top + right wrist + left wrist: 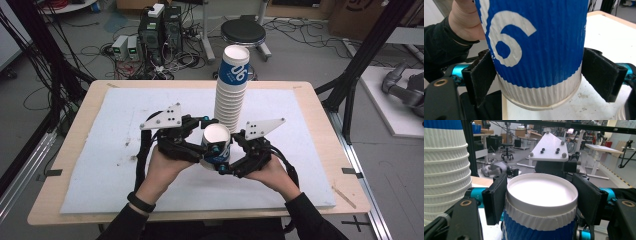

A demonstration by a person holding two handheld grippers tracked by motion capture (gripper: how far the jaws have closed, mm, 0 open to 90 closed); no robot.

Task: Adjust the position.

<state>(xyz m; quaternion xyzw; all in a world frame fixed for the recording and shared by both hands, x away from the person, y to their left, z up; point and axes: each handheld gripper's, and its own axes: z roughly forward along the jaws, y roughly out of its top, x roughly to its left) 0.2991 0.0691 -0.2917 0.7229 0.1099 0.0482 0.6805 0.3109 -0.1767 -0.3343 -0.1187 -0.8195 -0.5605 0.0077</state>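
Note:
A blue and white ribbed paper cup [216,145] is held upright above the mat between both grippers. My left gripper [204,141] comes in from the left, shut on the cup [541,195] just under its white rim, one pad on each side. My right gripper [229,152] comes in from the right. Its pads [482,77] sit against the cup [536,50] low down, near the white base band. Right behind the held cup stands a tall stack of the same cups [231,95], close on the left in the left gripper view [445,170].
A white foam mat [125,165] covers most of the wooden table [55,200]. On the floor beyond the far edge are a black stool [243,32], computer boxes [160,35] and cables. Black frame posts [360,65] rise at the right.

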